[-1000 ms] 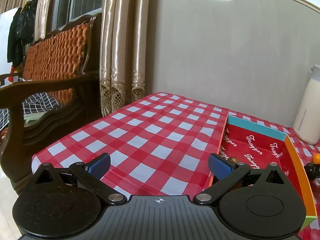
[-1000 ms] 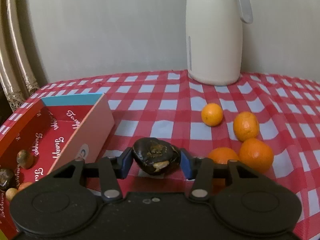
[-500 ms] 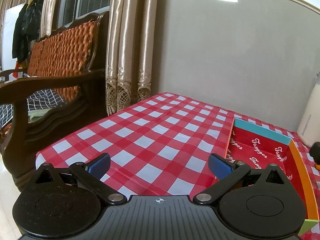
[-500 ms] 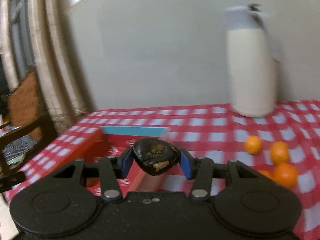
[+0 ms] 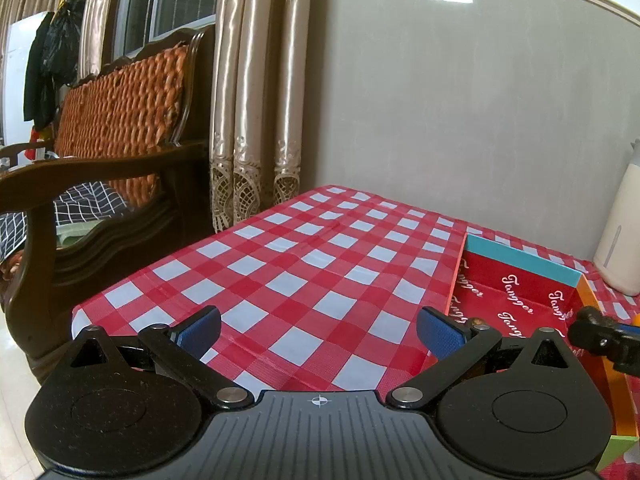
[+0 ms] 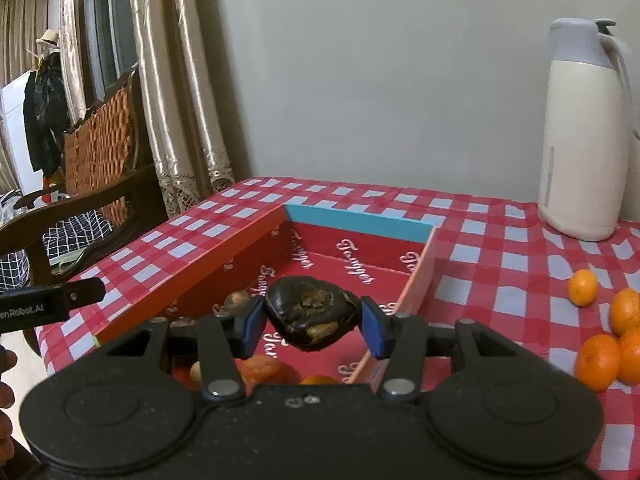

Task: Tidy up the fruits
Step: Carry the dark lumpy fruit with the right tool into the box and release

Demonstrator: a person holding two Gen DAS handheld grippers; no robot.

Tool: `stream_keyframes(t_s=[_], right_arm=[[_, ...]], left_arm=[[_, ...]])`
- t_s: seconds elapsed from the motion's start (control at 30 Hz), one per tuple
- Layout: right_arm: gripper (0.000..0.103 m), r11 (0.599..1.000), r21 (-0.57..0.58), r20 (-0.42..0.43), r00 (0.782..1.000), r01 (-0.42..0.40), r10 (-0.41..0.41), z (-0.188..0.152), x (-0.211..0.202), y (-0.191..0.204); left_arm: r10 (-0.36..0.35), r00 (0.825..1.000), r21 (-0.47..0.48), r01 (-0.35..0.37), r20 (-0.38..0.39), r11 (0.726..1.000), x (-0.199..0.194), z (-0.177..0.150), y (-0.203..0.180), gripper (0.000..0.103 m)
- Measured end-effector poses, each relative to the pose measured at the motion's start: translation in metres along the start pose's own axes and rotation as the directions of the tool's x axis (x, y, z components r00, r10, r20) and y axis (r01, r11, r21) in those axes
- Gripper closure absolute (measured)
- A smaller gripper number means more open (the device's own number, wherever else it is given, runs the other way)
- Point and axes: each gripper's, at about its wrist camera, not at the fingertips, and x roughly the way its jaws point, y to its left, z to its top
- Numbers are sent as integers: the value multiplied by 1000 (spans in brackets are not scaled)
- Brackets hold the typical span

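My right gripper (image 6: 312, 320) is shut on a dark, wrinkled round fruit (image 6: 310, 312) and holds it above the near part of the red box (image 6: 360, 222). In the box lie small brown fruits (image 6: 237, 300) and orange ones (image 6: 262, 368), partly hidden by the gripper. Several oranges (image 6: 596, 362) rest on the checked cloth right of the box. My left gripper (image 5: 318, 328) stands open over the cloth, left of the box (image 5: 524, 260), with nothing between its fingers. One of the right gripper's fingers (image 5: 600, 340) pokes in at that view's right edge.
A cream thermos jug (image 6: 580, 132) stands at the back right near the wall. A wooden bench with an orange cushion (image 5: 120, 120) and curtains (image 5: 248, 120) lie beyond the table's left edge. A hand (image 6: 6, 376) shows at the left border.
My right gripper has swung left with the dark fruit, from beside the oranges to above the red box. The left gripper has stayed in place, still open.
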Motion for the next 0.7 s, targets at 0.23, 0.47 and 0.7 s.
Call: stream_keyframes(t_s=[0.23,0.47,0.7], right_arm=[[37,1000,14,0,1000,-22,22,-3,1,2],[28,997,72,94,995,24,-30,4,-20,-14],[12,981,102,147,973,163,-177,4,-47,-38]], left_arm=[[-1,1000,10,1,0,1000,0,-1,-2,0],[-8,1000,12,8,-1,1000,-1,-1,-6,0],[-46,999,33,46,5,998,-6,-2,-24,0]])
